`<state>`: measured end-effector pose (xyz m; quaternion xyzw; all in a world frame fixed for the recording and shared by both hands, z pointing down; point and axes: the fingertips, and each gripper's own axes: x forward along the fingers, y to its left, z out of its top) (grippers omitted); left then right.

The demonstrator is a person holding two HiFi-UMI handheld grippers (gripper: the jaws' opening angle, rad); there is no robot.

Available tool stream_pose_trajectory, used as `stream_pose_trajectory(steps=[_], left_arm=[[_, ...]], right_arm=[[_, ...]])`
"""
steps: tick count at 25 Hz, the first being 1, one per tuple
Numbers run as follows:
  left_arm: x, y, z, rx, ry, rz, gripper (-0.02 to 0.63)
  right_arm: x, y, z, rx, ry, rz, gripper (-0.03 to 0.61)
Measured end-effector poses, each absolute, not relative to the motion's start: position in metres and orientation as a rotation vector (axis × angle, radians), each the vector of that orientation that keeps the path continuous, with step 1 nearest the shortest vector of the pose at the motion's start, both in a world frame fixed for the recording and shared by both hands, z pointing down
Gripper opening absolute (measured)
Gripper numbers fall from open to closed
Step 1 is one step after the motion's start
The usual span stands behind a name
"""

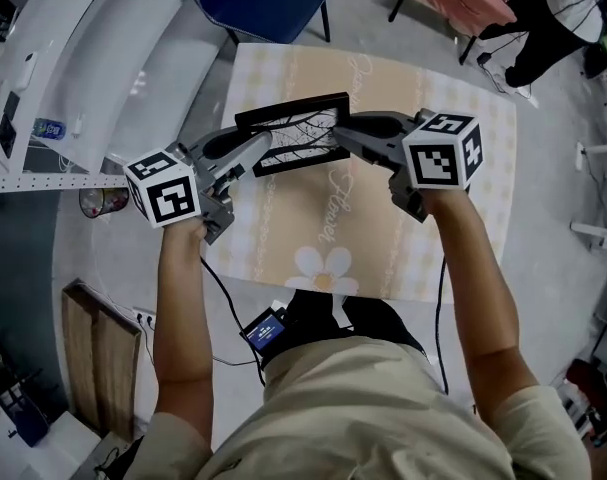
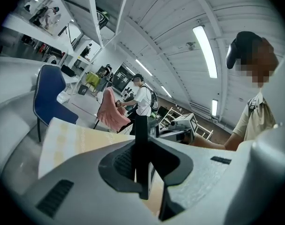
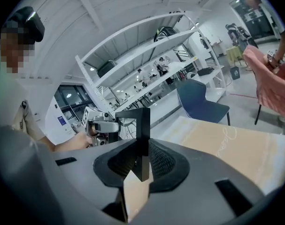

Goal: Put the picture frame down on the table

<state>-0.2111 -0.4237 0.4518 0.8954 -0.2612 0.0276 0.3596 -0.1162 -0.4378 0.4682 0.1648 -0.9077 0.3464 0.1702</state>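
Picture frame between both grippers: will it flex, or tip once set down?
Probably stiff: the picture frame spans straight between left gripper and right gripper, each clamped on one end, without sagging. Edge-on it looks thin, so stood upright on the table it would likely tip; laying it flat seems safer.

No writing can be read for certain. Cursive lettering (image 1: 329,208) runs across the middle of the tablecloth (image 1: 463,218), too small to make out. A blue label (image 1: 49,128) beyond its left edge is illegible.
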Motion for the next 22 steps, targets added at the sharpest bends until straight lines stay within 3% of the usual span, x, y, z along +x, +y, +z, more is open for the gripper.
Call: stream_pose_trajectory(steps=[22], left_arm=[[-0.225,-0.455,0.572,2.165,-0.666,0.143,0.069]], right_arm=[[-0.130,-0.463,0.587,0.514,-2.402,1.156,0.072]])
